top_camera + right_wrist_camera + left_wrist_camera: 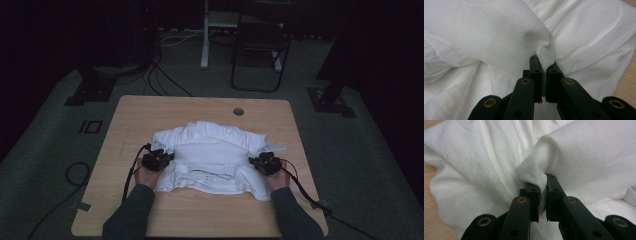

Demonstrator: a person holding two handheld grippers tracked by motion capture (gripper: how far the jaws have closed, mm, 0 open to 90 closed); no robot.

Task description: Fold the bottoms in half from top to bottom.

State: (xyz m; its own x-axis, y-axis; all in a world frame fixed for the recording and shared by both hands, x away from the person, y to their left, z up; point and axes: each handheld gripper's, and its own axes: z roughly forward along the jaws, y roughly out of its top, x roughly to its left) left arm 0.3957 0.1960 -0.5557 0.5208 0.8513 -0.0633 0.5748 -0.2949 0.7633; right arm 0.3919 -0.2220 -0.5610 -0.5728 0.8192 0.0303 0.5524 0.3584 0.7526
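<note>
Black left gripper [169, 157] and right gripper [252, 161], brass-coloured rivets, dark sleeves [131, 210].

White cloth against pale wood — black claws at either side.

The plain white garment [212, 157] is showing no print; the worktop [135, 115] is showing a light wood grain; both the left claw [543, 195] and right claw [543, 75] are showing matte black with brass-coloured rivets — grey carpet [45, 150] lying beyond.

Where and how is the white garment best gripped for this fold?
At its two side edges, as here: the left gripper and right gripper each pinch a bunched fold of the white garment, coming in level from opposite sides. It lies flat and limp, so raised folds probably hold best.
</note>
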